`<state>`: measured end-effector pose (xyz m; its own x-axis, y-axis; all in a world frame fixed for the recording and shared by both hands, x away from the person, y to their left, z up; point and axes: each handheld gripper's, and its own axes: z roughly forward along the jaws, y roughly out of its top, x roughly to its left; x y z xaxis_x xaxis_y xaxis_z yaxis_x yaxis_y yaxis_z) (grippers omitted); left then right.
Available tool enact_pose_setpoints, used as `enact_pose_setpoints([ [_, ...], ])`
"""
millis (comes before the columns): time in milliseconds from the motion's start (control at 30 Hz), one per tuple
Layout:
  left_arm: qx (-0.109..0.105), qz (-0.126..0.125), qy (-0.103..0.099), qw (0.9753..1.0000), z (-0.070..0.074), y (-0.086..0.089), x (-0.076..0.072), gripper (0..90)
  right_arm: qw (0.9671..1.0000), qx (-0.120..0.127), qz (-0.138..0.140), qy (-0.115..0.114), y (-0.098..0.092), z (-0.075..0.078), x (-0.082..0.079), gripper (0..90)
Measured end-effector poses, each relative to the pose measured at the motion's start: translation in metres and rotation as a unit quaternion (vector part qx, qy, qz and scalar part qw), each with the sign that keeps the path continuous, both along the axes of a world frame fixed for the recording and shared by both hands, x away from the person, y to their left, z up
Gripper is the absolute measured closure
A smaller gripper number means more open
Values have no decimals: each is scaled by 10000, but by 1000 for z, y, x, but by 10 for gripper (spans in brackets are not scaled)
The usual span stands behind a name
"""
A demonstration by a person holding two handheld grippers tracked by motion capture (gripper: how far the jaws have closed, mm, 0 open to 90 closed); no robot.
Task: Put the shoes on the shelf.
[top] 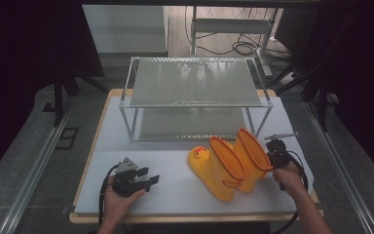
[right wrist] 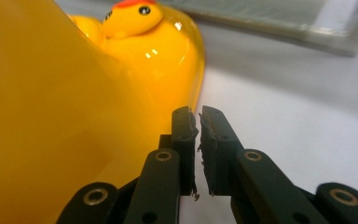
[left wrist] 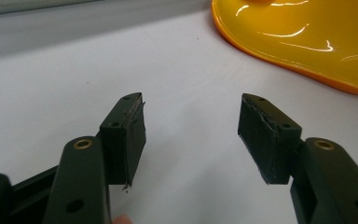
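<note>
Here, at lower right of the high view, a pair of yellow rubber boots lies tipped on the white table, orange-rimmed openings tilted up toward the right and the duck-faced toes pointing down and left toward frame centre. Your right gripper sits just beside the rim of the right-hand boot, far nearer than its partner. In the right gripper view its jaws are pressed almost together on nothing, the yellow boot wall immediately to their left. Your right forearm enters from the bottom right corner, hand angled up and inward toward the boot tops. Your left gripper rests low at bottom left of centre, well apart from the boots, aimed rightward at them. Its jaws are spread wide and empty in the left gripper view, a boot sole at upper right. Behind stands a two-tier wire shelf, both tiers bare.
</note>
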<state>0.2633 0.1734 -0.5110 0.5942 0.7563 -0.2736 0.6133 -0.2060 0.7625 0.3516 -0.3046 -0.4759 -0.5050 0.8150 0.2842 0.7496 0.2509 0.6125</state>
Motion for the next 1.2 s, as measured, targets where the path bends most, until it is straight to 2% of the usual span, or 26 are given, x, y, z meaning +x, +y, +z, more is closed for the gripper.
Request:
enact_pose_setpoints([
  [33, -2, -3, 6, 10000, 0, 0, 0, 413, 10000, -6, 74, 64, 5, -6, 3, 830],
  [133, 12, -12, 9, 10000, -1, 0, 1, 413, 9999, -6, 139, 19, 12, -12, 7, 881],
  [267, 17, -16, 8, 10000, -1, -1, 1, 413, 9998, 91, 163, 30, 15, -13, 11, 890],
  [367, 23, -25, 13, 10000, -1, -1, 1, 413, 9997, 103, 241, 2, 17, -14, 14, 891],
  [467, 38, -50, 17, 10000, -1, -2, 1, 413, 9996, 15, 266, -30, 19, -15, 16, 891],
  [900, 83, -69, 40, 9999, -2, -5, 1, 414, 9987, 155, 487, -62, 20, -20, 26, 892],
  [1100, 77, -74, 37, 9999, -2, -4, 1, 413, 9988, 231, 423, -9, 18, -21, 27, 889],
  [1200, 33, -33, 3, 10000, -1, -1, 0, 412, 9992, 211, 294, -169, 11, -12, 22, 873],
])
